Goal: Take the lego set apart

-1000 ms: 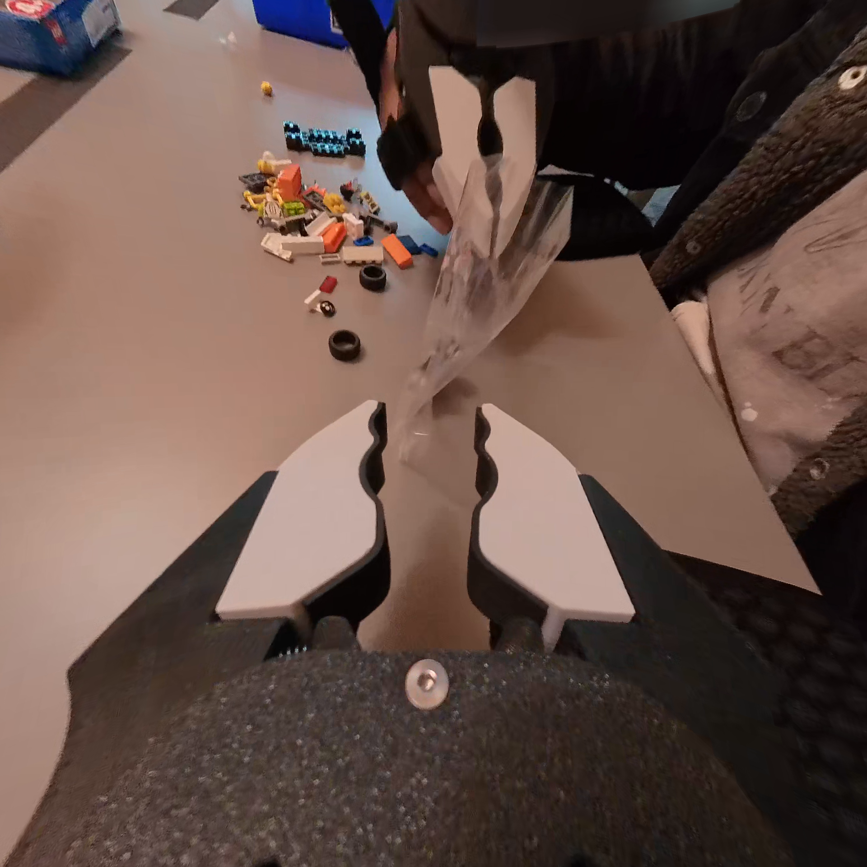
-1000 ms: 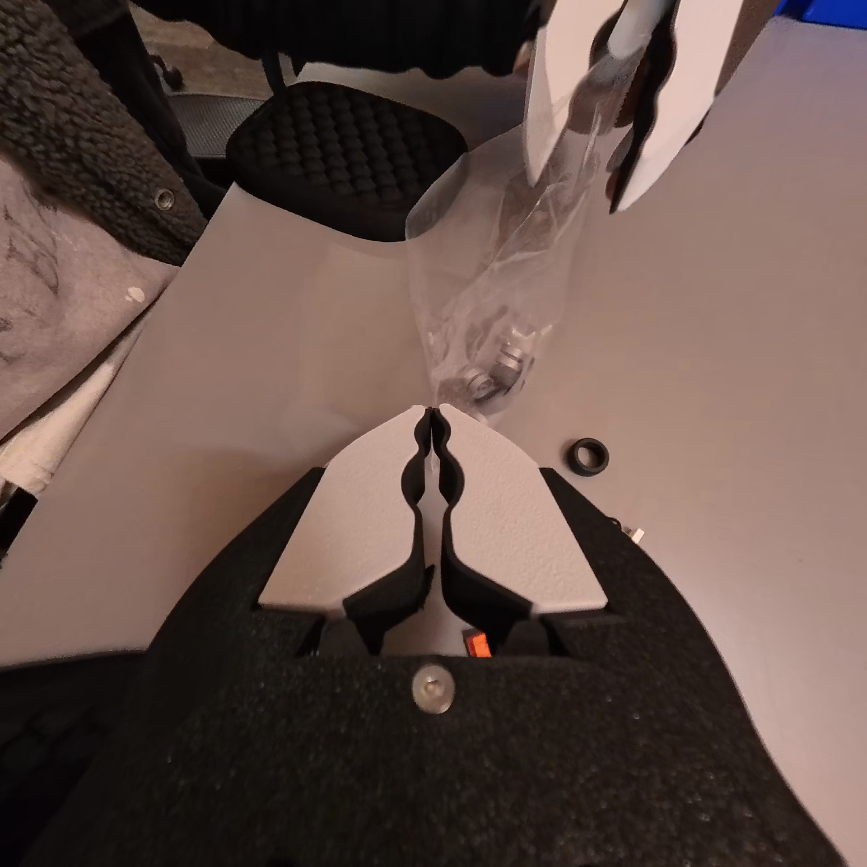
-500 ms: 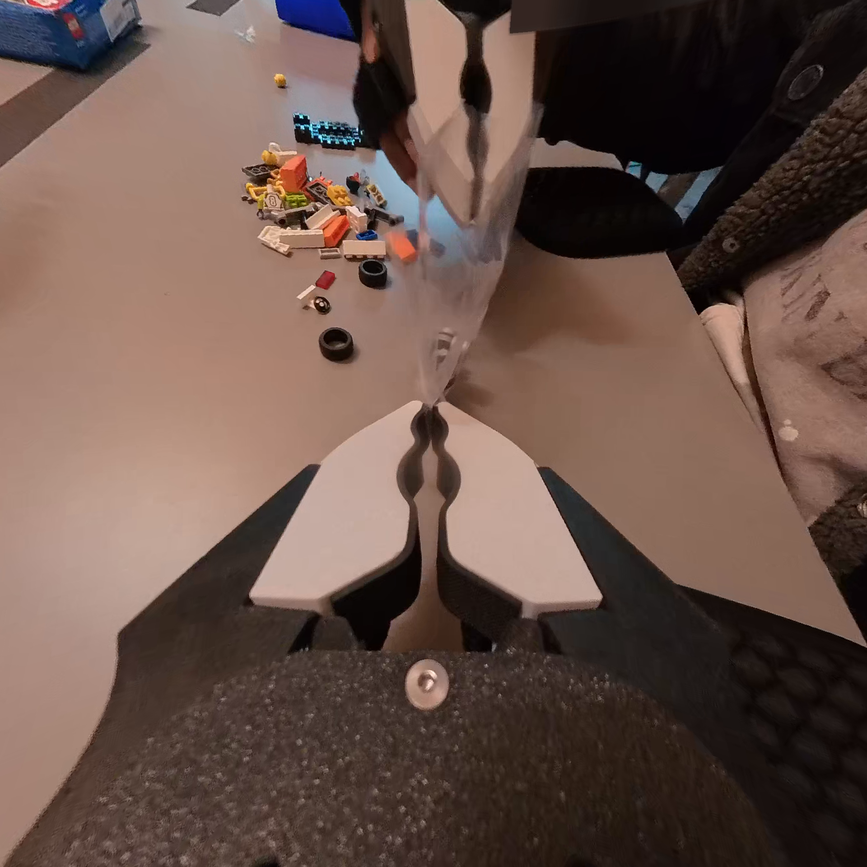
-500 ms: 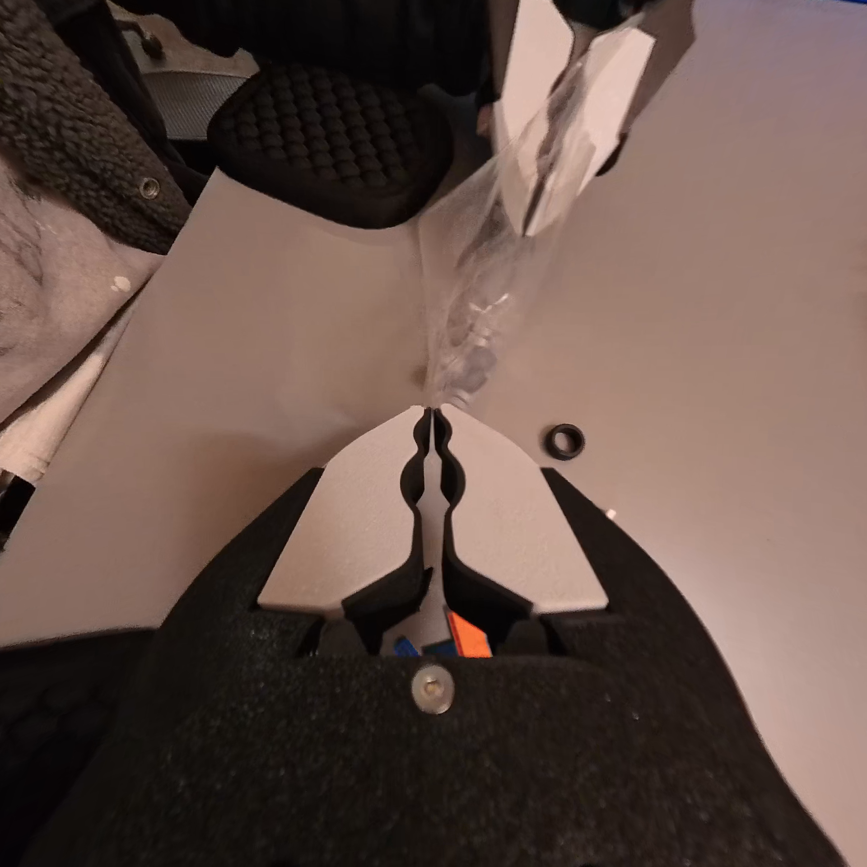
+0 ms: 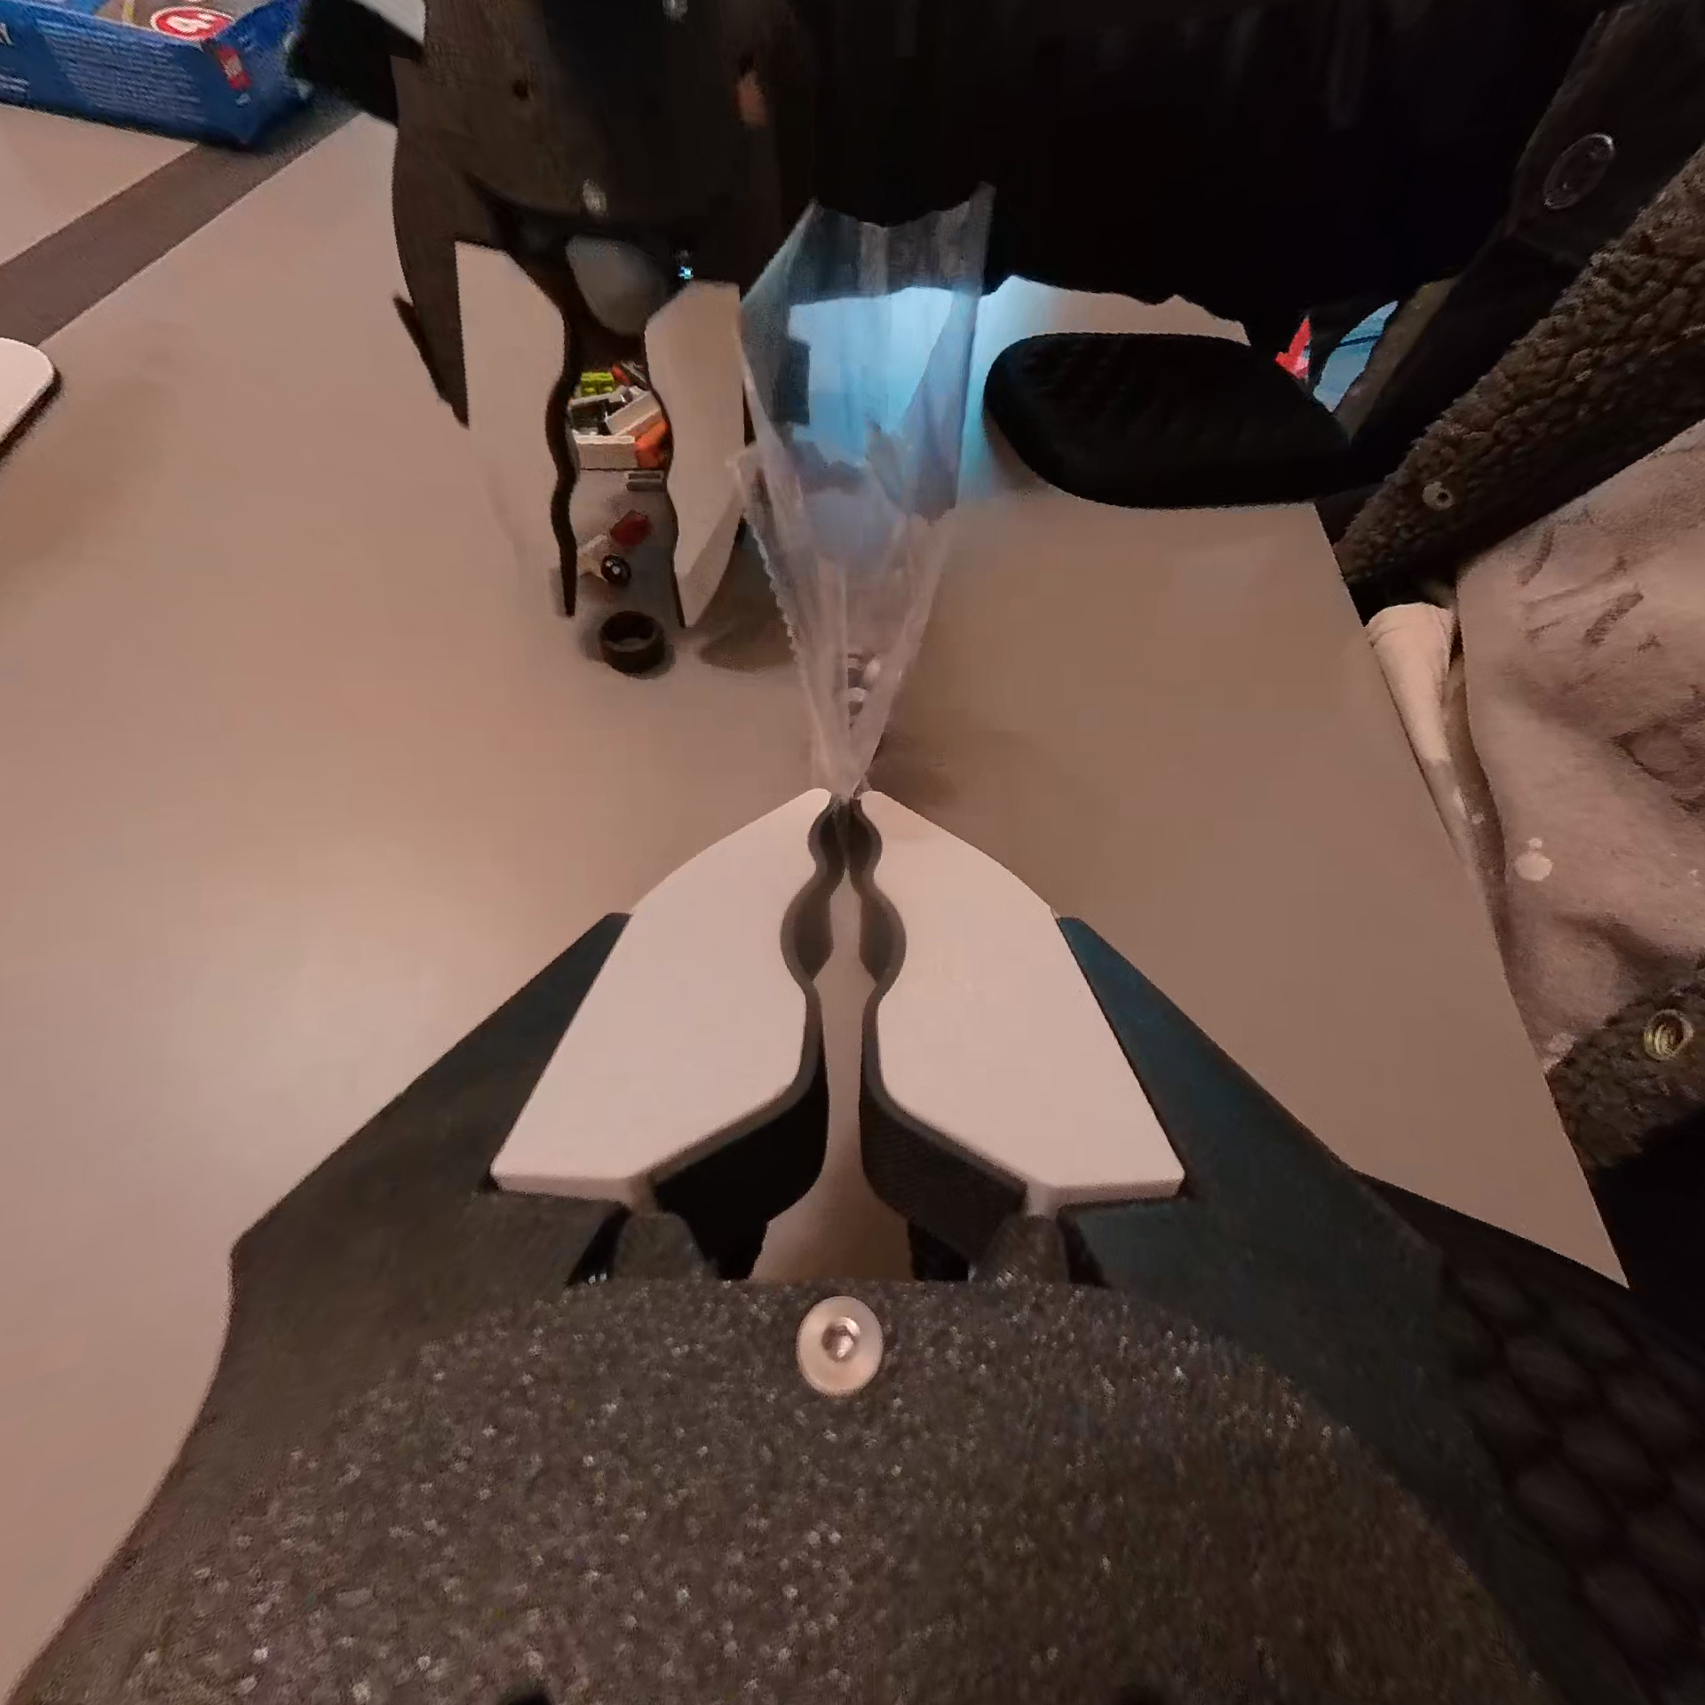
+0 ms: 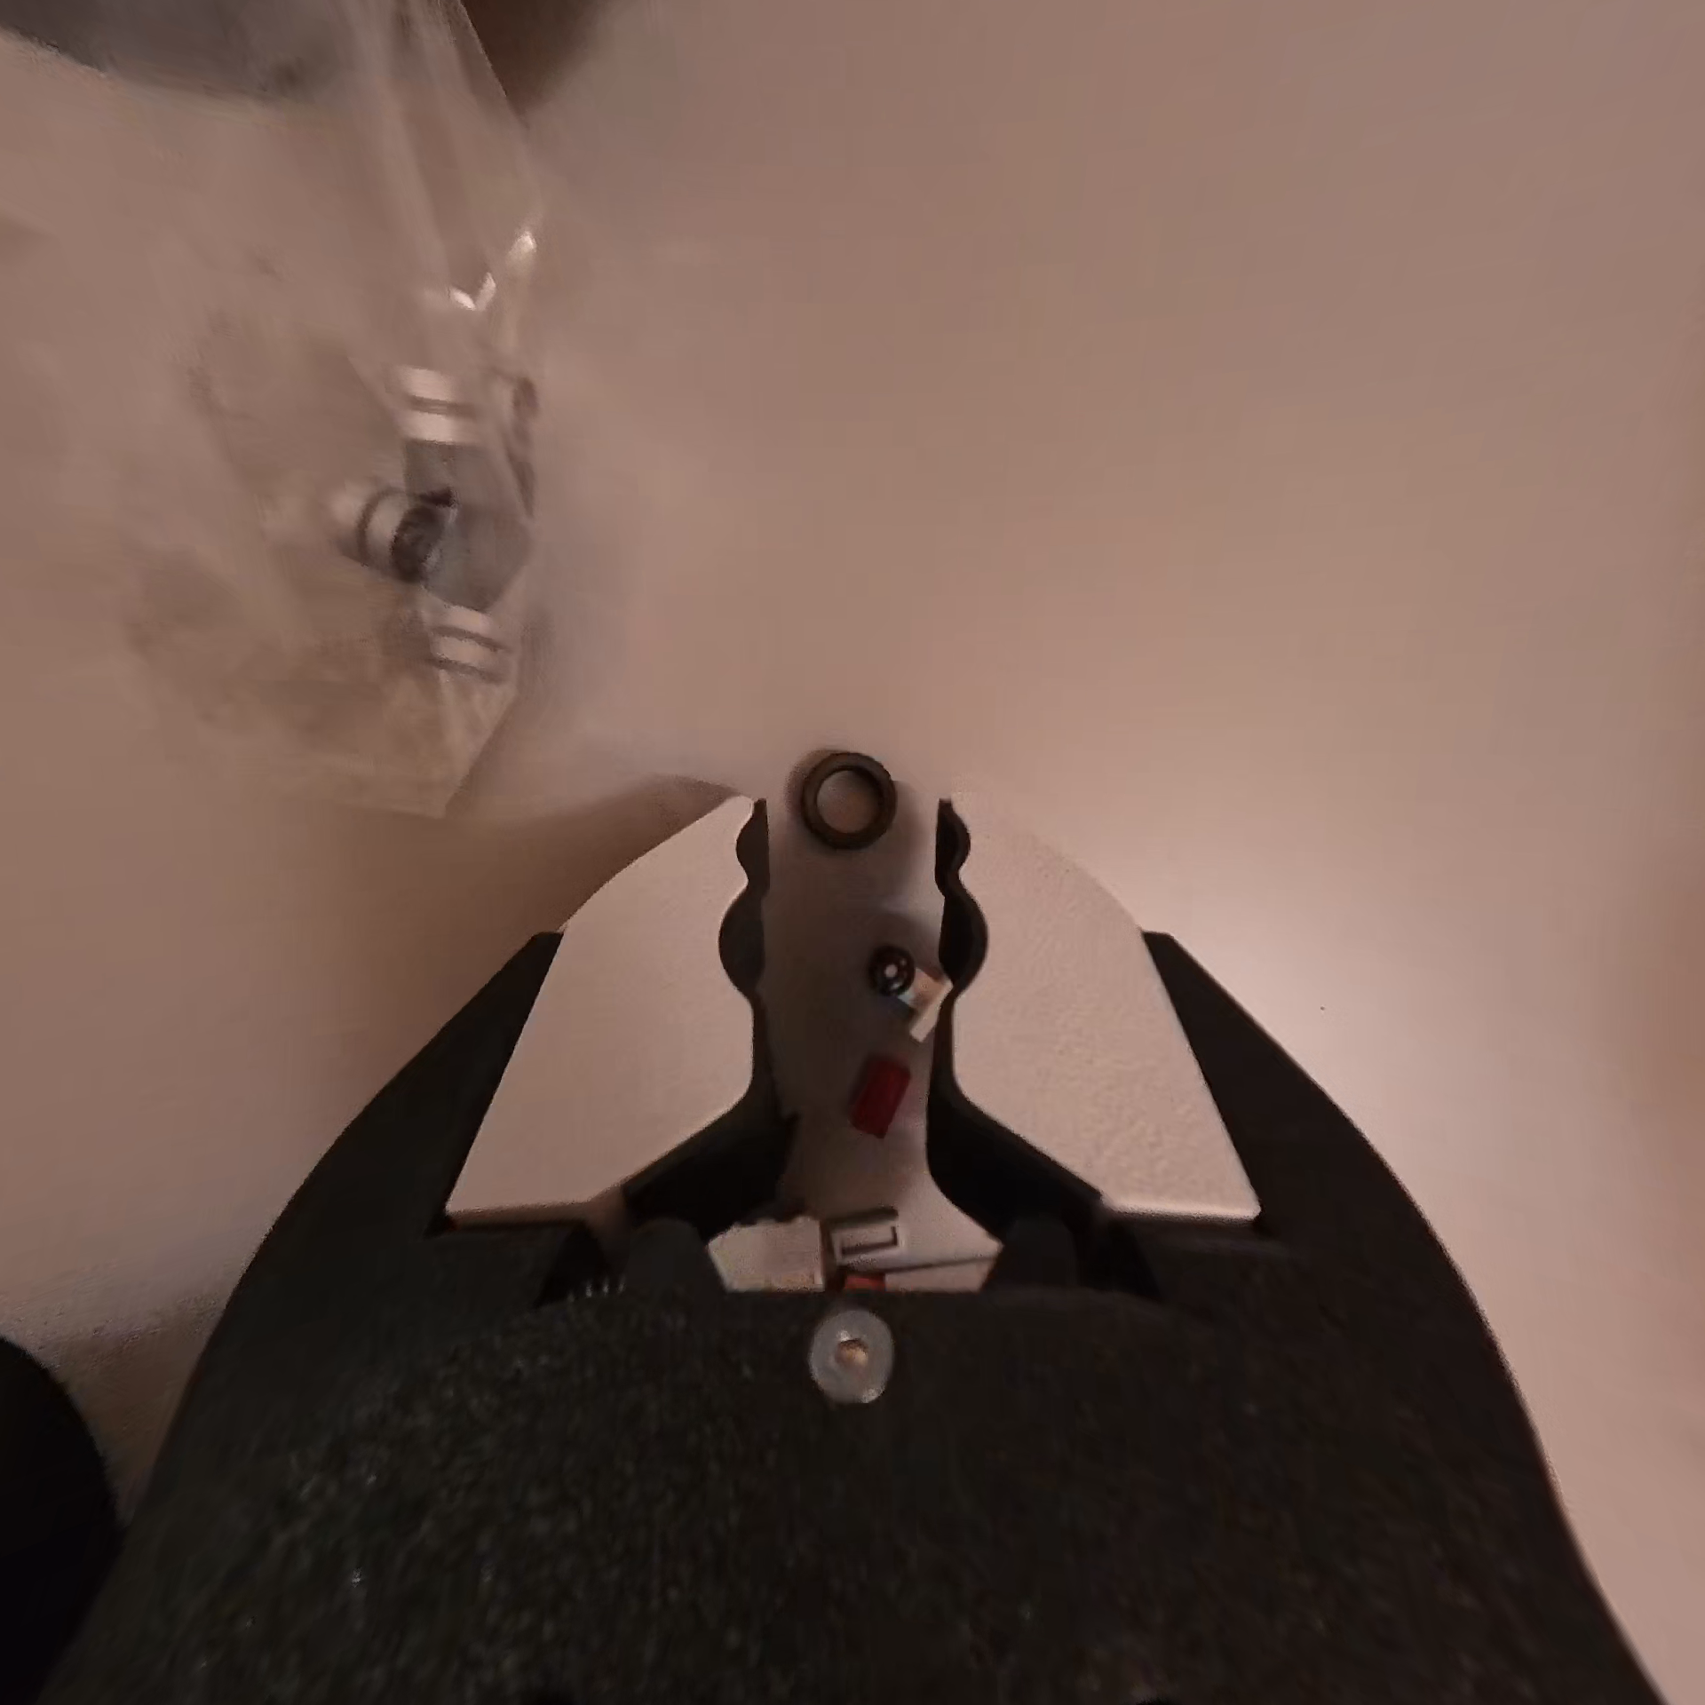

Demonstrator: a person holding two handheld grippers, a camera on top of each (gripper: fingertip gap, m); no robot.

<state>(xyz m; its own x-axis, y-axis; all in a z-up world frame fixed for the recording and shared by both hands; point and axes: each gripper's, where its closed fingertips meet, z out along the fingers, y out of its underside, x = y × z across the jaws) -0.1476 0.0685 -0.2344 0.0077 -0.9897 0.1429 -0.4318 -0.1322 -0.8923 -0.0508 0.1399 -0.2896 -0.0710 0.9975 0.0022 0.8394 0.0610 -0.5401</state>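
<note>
My left gripper [image 5: 844,804] is shut on the bottom corner of a clear plastic bag [image 5: 863,443] and holds it up off the table; small grey parts sit inside. In the right wrist view the bag [image 6: 369,517] hangs blurred at the left. My right gripper [image 6: 849,812] is open and empty, pointing down at the table, with a black tyre [image 6: 847,801] between its fingertips. A small black round piece [image 6: 890,969], a white piece [image 6: 927,1001] and a red piece [image 6: 881,1093] lie between its fingers. The left wrist view shows the right gripper [image 5: 618,590] above the tyre [image 5: 632,637].
Loose Lego pieces [image 5: 614,424] lie behind the right gripper on the grey table [image 5: 277,830]. A blue box [image 5: 138,65] is at the far left. A black chair armrest [image 5: 1162,415] and a person's fleece jacket [image 5: 1568,646] are at the right table edge. My hands' fingertips stand some 15 cm from each other.
My left gripper shut on the bag's bottom corner and keeps it. My right gripper let go of the bag, opened, and moved over to the tyre and small loose pieces.
</note>
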